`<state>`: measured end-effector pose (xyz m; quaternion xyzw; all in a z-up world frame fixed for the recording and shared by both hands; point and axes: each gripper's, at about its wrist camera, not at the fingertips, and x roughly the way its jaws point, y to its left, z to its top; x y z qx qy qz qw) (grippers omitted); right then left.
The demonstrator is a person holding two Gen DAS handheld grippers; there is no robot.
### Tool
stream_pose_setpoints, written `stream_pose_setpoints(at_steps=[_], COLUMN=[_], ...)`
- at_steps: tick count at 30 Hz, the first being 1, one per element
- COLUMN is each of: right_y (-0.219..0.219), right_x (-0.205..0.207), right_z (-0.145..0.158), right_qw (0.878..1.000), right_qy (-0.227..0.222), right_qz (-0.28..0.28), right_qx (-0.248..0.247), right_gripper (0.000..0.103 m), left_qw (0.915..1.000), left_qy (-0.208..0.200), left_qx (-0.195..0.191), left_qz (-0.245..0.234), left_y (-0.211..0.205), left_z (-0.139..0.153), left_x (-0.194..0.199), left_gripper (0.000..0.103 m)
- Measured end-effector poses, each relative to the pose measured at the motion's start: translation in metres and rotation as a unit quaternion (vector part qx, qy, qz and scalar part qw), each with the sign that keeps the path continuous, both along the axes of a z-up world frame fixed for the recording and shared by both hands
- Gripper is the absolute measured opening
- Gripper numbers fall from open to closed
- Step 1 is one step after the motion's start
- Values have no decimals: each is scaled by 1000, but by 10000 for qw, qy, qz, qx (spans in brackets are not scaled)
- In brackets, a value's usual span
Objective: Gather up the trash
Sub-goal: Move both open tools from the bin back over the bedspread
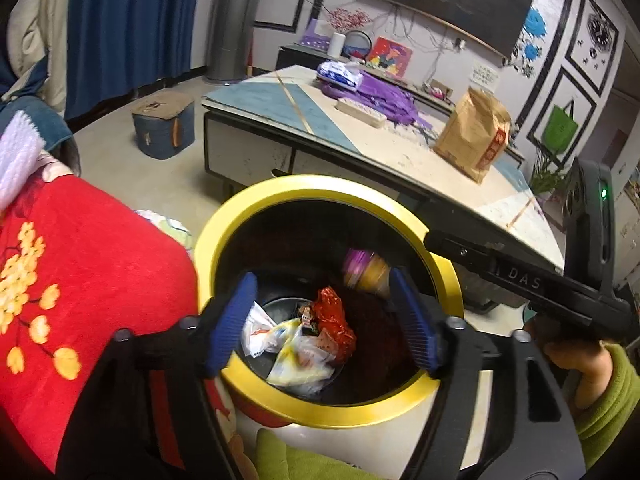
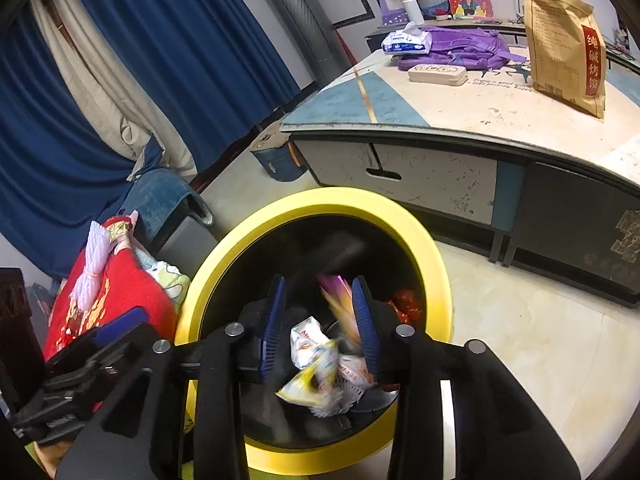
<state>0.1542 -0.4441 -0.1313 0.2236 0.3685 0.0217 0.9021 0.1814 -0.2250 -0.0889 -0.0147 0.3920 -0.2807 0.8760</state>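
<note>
Left wrist view: left tool hangs over the mouth of the yellow-rimmed bin, its blue pads spread wide apart.
Left tool contents: nothing pinched; a blurred purple and yellow wrapper is in mid-air just beside the right-hand pad, inside the bin's opening; whether it touches the pad cannot be told.
Right wrist view: right tool also sits above the bin, blue pads partly parted.
Right tool contents: a blurred, streaked purple and orange wrapper lies between the pads, close against the right-hand one; no pinch on it shows.
Trash in bin: white packets, a yellow and white packet and a crumpled red wrapper lie at the bottom.
Bin position: on the floor, near the low tabletop and just beside a red flowered blanket.
Tabletop: brown paper bag, purple cloth, tissue pack, beige case.
Person: a hand in a green sleeve grips the right tool's handle.
</note>
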Motion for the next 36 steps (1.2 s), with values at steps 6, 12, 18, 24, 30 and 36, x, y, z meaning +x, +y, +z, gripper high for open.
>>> stream_pose_setpoints(at_steps=[6, 12, 18, 24, 30, 36], right_y=[-2, 4, 12, 23, 36, 47], right_x=[-5, -9, -10, -13, -16, -19], right_z=[10, 21, 29, 38, 50, 59], right_qw=[9997, 9990, 9986, 9979, 9965, 9948], right_qy=[-175, -360, -461, -564, -718, -840], right_qz=[-168, -187, -155, -73, 62, 199], right_qx=[-54, -173, -216, -296, -426, -534], right_gripper=[54, 73, 80, 81, 82, 83], left_qw=[9994, 9981, 9968, 9950, 9925, 9893], left_qy=[-235, -495, -598, -714, -878, -1059], left_qx=[-111, -55, -93, -123, -108, -74], left_qz=[215, 370, 523, 694, 842, 1003], left_y=[15, 22, 36, 48, 60, 74], left_z=[20, 37, 46, 55, 63, 73], left_x=[-7, -17, -24, -30, -38, -46], left_gripper=[92, 92, 92, 92, 92, 92])
